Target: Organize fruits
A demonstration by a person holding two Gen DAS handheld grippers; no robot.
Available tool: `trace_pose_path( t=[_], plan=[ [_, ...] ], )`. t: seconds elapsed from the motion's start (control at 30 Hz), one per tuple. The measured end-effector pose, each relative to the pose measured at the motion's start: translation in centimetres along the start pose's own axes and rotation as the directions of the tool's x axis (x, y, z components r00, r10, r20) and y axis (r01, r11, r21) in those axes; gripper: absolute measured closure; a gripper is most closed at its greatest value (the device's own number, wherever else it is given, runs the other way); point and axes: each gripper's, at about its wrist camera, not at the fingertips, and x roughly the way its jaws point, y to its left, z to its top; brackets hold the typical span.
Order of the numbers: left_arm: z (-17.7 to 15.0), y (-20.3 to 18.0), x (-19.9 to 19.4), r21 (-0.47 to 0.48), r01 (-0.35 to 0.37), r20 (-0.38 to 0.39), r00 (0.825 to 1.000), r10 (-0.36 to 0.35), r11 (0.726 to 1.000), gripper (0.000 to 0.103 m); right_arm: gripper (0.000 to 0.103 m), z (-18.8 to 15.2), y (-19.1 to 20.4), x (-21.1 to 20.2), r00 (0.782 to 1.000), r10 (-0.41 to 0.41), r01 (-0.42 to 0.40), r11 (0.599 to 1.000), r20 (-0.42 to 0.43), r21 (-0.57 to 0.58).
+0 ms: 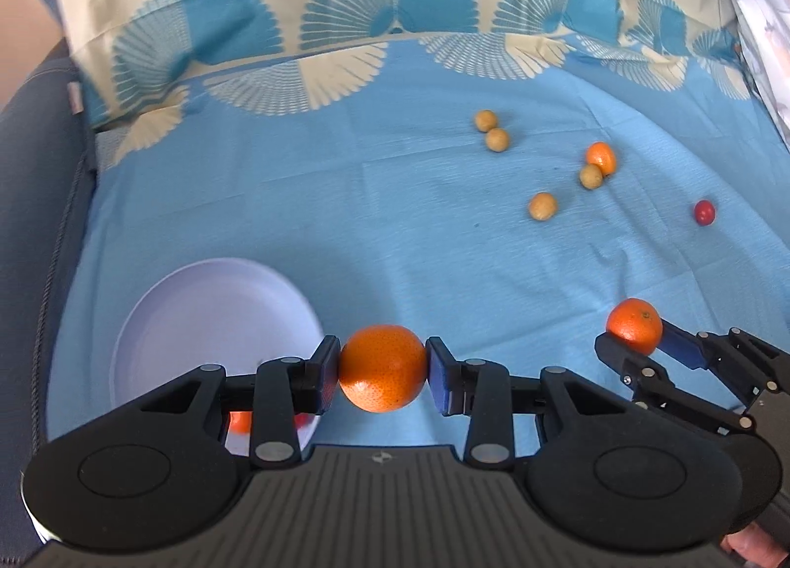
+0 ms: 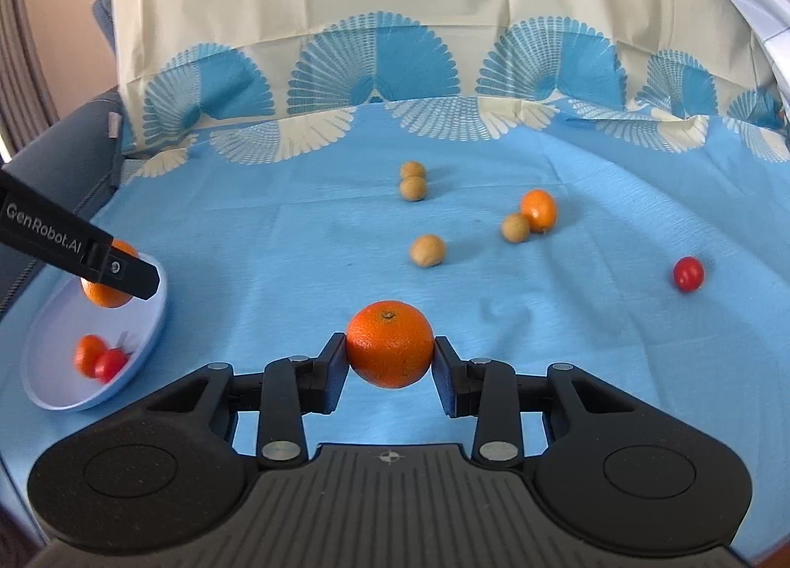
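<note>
My left gripper [image 1: 382, 369] is shut on an orange [image 1: 380, 385], held in the air just right of a pale lilac plate [image 1: 197, 311]. My right gripper [image 2: 390, 351] is shut on a second orange [image 2: 390, 331] above the blue cloth. In the left wrist view the right gripper [image 1: 637, 341] shows at the right with its orange [image 1: 634, 321]. In the right wrist view one finger of the left gripper [image 2: 126, 271] hangs over the plate [image 2: 143, 321] with its orange [image 2: 106, 296] partly hidden behind it. The plate holds a red tomato [image 2: 111, 364] and a small orange fruit [image 2: 88, 351].
Loose on the blue cloth [image 2: 296, 271] lie several small tan fruits [image 2: 427, 250], a small orange [image 2: 539, 209] touching one of them, and a red tomato [image 2: 688, 273] at the far right. A patterned cloth rises behind. A dark padded edge [image 1: 39, 173] runs along the left.
</note>
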Motion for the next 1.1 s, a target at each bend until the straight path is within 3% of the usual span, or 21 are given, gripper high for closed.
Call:
trace_pose_path(
  t=[0.47, 1.1],
  plan=[
    [-7.8, 6.0, -9.5, -0.114, -0.052, 0.056, 0.997, 0.058, 0.992, 0.062, 0.065, 0.5, 6.6, -7.7, 0.984, 0.179, -0.179, 0.983, -0.014, 0.032],
    [-13.5, 10.1, -15.0, -0.22, -0.054, 0.118, 0.99, 0.081, 0.974, 0.062, 0.065, -0.8, 12.4, -13.9, 0.977, 0.214, -0.213, 0.973, 0.013, -0.085]
  ],
)
